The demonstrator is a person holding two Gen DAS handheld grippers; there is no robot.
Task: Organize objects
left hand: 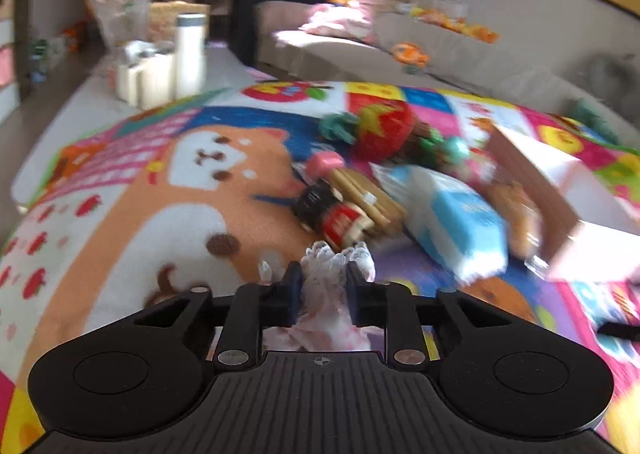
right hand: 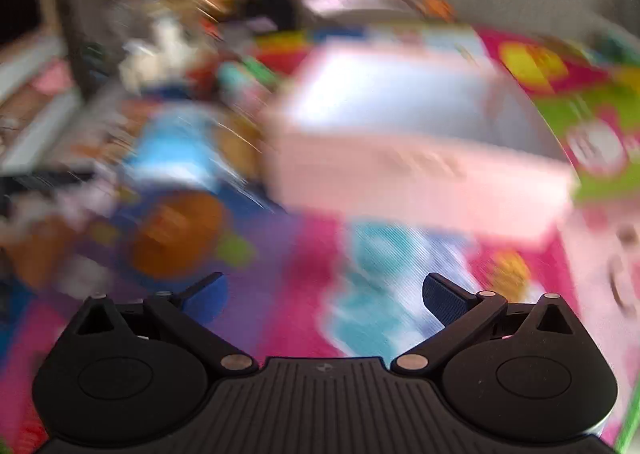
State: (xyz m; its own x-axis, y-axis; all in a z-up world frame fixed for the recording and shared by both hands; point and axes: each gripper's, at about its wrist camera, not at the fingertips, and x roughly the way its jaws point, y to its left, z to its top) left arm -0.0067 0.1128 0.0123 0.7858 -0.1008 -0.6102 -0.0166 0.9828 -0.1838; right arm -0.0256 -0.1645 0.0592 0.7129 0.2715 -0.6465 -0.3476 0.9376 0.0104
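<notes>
In the left wrist view my left gripper [left hand: 322, 278] is shut on a frilly pink-and-white lace cloth [left hand: 326, 298] that bunches between its pads. Ahead on the colourful play mat [left hand: 160, 181] lies a heap: a small bottle with a red label [left hand: 334, 215], a bundle of sticks [left hand: 370, 199], a red strawberry toy [left hand: 384, 129] and a blue-and-white tissue pack [left hand: 456, 215]. A pink open box [left hand: 556, 189] stands to the right. In the blurred right wrist view my right gripper [right hand: 324, 294] stands open and empty above the mat, with the pink box [right hand: 420, 173] just ahead.
A white flask [left hand: 191, 53] and white cups [left hand: 146, 77] stand at the mat's far left. A beige sofa [left hand: 360, 49] with orange toys runs behind the mat. A dark cabinet [left hand: 280, 1] with a fish tank stands at the back. The right wrist view is smeared by motion.
</notes>
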